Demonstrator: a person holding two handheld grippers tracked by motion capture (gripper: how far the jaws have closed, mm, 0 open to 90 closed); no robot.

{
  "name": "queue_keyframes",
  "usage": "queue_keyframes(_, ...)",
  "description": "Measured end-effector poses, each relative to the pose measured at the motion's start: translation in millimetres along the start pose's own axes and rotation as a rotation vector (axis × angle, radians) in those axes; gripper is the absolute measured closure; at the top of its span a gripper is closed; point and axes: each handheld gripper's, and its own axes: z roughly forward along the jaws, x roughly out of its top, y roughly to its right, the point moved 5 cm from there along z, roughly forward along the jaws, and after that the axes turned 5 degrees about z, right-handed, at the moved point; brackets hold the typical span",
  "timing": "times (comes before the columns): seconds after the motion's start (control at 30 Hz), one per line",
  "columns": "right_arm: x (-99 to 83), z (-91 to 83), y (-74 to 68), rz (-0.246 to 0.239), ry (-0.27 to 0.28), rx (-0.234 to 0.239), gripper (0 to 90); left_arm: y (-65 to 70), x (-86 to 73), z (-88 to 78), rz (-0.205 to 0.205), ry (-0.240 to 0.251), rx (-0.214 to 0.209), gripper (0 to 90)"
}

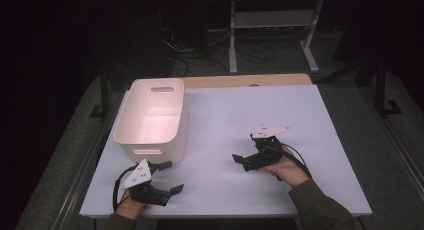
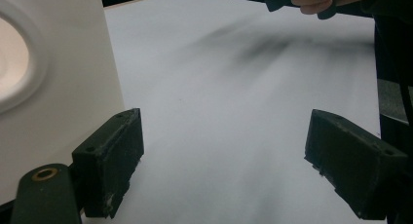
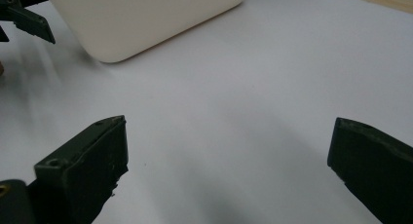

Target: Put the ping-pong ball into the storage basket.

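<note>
A white plastic bin (image 1: 150,115) with handle cut-outs stands at the back left of the white table top (image 1: 280,115); nothing lies inside it. Just in front of the bin's near wall, my left gripper (image 1: 172,176) is open over bare table. In the left gripper view its jaws (image 2: 224,151) stand wide apart with nothing between them, and the bin's wall (image 2: 58,78) is close on the left. My right gripper (image 1: 244,147) hovers low at centre right, pointing left toward the bin, open. Its own view shows the open gripper (image 3: 229,156) above bare white surface, with the bin (image 3: 146,14) ahead.
A wooden strip (image 1: 240,81) borders the table's far edge. Behind the table, a white metal rack (image 1: 272,20) and loose cables (image 1: 200,60) sit on the dark floor. The person's right hand (image 2: 316,0) appears at the top of the left gripper view.
</note>
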Motion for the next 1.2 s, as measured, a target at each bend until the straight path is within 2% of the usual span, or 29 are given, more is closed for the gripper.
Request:
queue_keyframes(0.3, -17.6, -15.4, 5.9, 0.019, 0.026, -0.028, 0.6, -0.2, 0.0, 0.0, -0.002, 0.0, -0.001, 14.0)
queue_keyframes(0.73, -43.4, -47.3, 28.0, 0.096, 0.067, -0.099, 0.6, -0.1, -0.1, 0.2, 0.001, -0.006, 0.0, 14.0)
queue_keyframes(0.9, -52.5, -56.6, 32.4, 0.11, 0.082, -0.12, 0.6, 0.0, -0.1, 0.3, 0.004, -0.006, 0.001, 14.0)
queue_keyframes(1.07, -62.2, -61.9, 34.9, 0.103, 0.071, -0.149, 0.6, 0.0, -0.1, 0.3, 0.005, -0.007, 0.0, 14.0)
queue_keyframes(1.2, -70.3, -64.8, 36.5, 0.118, 0.06, -0.167, 0.6, 0.0, -0.2, 0.2, 0.008, -0.006, 0.002, 14.0)
